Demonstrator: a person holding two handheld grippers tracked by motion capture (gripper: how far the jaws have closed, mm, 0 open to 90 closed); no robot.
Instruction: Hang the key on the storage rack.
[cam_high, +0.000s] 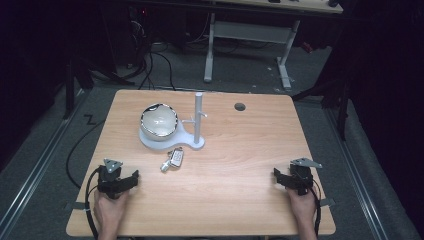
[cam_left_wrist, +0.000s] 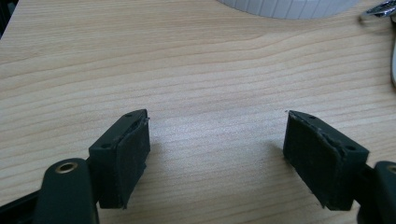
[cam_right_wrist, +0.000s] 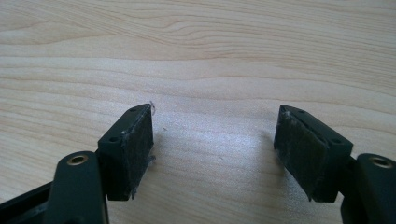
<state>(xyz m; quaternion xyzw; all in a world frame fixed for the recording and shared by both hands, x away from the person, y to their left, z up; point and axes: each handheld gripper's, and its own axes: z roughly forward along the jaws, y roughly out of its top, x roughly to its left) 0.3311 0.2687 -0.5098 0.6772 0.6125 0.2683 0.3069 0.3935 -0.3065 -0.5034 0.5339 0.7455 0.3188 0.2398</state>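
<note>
At the near left corner of the wooden table (cam_high: 240, 165), one hand (cam_high: 110, 207) holds the left gripper (cam_high: 131, 181), its jaws spread wide with nothing between them, just above bare wood. Ahead of it, left of the table's middle, stands one white stand (cam_high: 191, 142): a flat base with a single upright post that carries small side pegs. On that base sits one white bowl (cam_high: 159, 121), dark-rimmed, open side up. Just in front of the base lies one small silvery metal object (cam_high: 173, 160), perhaps a keyring tag; the high view is too coarse to be sure. It lies flat on the wood, close to the base and well apart from both grippers. Further right, near the far edge, is one round hole (cam_high: 240, 106) in the tabletop. At the near right corner, the other hand (cam_high: 303, 205) holds the right gripper (cam_high: 278, 176), likewise released and empty over bare wood.
</note>
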